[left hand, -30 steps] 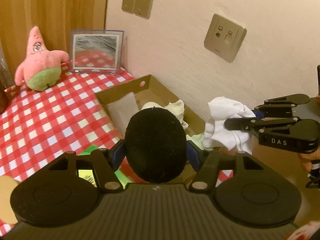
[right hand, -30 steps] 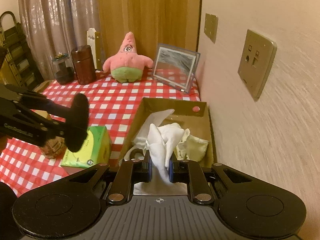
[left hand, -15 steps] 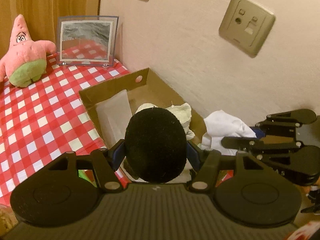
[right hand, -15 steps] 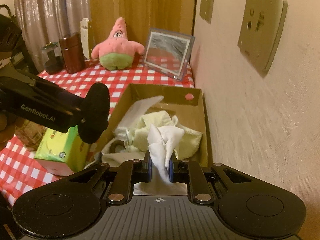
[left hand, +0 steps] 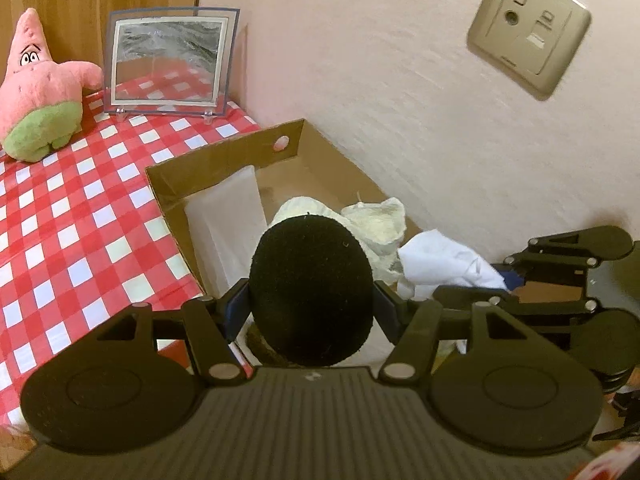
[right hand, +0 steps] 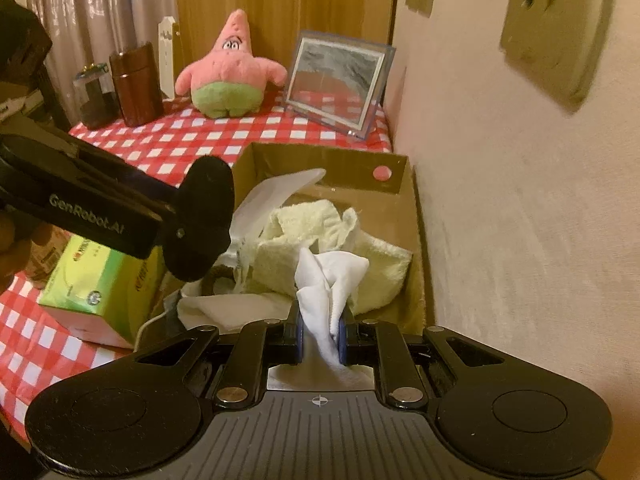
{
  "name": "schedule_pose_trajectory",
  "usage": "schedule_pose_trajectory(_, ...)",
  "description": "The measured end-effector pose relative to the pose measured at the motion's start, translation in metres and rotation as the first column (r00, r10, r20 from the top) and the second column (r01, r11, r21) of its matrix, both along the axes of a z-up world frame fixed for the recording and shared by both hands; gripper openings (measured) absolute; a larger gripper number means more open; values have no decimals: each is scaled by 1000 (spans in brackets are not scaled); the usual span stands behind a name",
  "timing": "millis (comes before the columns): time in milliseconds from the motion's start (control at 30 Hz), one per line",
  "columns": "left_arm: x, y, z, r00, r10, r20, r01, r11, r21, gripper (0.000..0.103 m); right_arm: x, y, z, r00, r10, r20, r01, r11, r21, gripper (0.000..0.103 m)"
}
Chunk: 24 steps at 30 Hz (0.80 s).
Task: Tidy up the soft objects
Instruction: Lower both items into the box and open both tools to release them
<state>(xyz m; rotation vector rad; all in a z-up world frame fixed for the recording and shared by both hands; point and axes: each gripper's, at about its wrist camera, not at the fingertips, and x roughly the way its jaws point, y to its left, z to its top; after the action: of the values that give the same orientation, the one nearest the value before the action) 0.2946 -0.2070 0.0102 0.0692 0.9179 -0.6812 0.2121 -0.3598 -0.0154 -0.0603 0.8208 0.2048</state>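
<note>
My left gripper (left hand: 311, 309) is shut on a round black fuzzy pad (left hand: 312, 288) and hangs over the near left corner of a cardboard box (left hand: 224, 156). In the right wrist view the same pad (right hand: 200, 220) sits just above the box's left wall. My right gripper (right hand: 320, 334) is shut on a crumpled white cloth (right hand: 328, 280), held over the box's near end. Inside the box lie a pale yellow towel (right hand: 304, 232) and a white plastic sheet (left hand: 228, 216) leaning on the left wall. The box floor under both grippers is hidden.
The box stands against the wall on a red checked tablecloth (left hand: 60, 208). A pink starfish plush (left hand: 40, 88), a picture frame (left hand: 168, 60) and a brown jar (right hand: 136, 84) stand at the back. A green tissue box (right hand: 100, 280) lies left of the cardboard box.
Both grippers have sunk and closed in on the box, which now fills more of each view. The black pad and the white cloth stay gripped as before.
</note>
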Motion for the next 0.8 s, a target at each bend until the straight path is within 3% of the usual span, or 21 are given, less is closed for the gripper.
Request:
schedule_pose_trajectory(400,37,-7,-38,999,-7,-36,8,1000,26,62,47,6,-51,998,-9,-57,8,1000,-12,16)
schedule_pose_trajectory(800,82,-9,-62,998,37,-46,-36,999,26,62,111,4,-67,1000,-29,6,30,998,-55,16)
